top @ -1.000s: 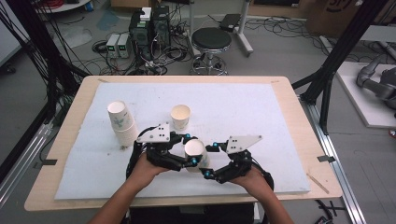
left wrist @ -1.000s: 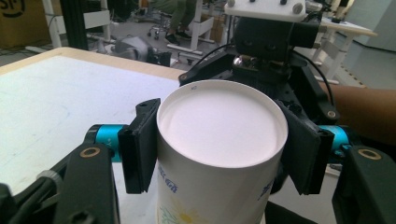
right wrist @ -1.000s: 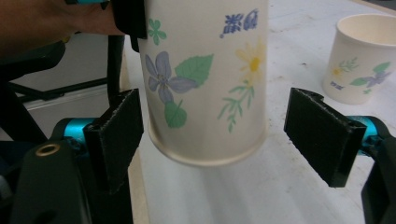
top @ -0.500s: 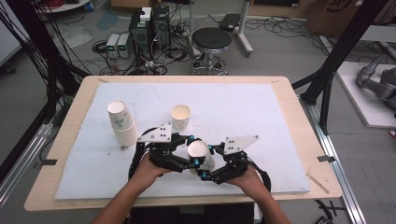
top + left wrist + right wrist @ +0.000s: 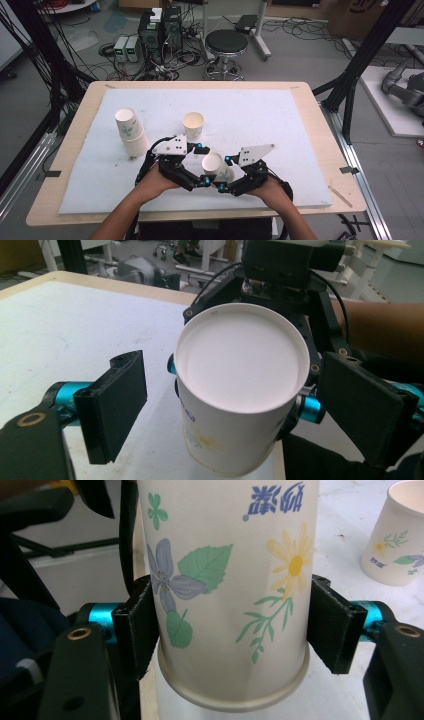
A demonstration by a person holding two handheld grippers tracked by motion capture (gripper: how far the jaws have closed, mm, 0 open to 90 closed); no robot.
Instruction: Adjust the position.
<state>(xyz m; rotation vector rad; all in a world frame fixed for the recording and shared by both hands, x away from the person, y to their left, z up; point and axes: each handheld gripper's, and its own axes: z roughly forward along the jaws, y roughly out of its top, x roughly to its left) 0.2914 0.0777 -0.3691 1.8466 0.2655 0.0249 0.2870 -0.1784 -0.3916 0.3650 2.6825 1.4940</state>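
- Since the earlier frames the left tool (image 5: 204, 181) has let go: its jaws have just been opening, and they now stand spread on either side of the inverted paper cup (image 5: 216, 168), clear of its wall; in the left gripper view a gap shows between each black pad and the cup (image 5: 240, 390); the hands themselves lie where they lay before, close together at the near middle of the counter (image 5: 300, 100).
- The right tool (image 5: 224, 186) is pinching the cup; in the right gripper view its two pads press the flowered wall (image 5: 230, 580) from both sides, just above the rolled rim, which points down toward that camera.
- The cup is held bottom-up and tilted, between the two tools, above the white mat near the person's edge; its flat white base faces the left tool's camera; whether it touches the mat I cannot tell.
- An upright single cup (image 5: 193, 125) stands on the mat just beyond the left tool, mouth open to the ceiling; the same cup shows at the upper right of the right gripper view (image 5: 397, 535).
- A stack of cups (image 5: 131, 132) stands farther to the left, leaning, well apart from both tools.
- Beyond the counter's far edge a round black stool (image 5: 226, 42) stands on the floor among cables.
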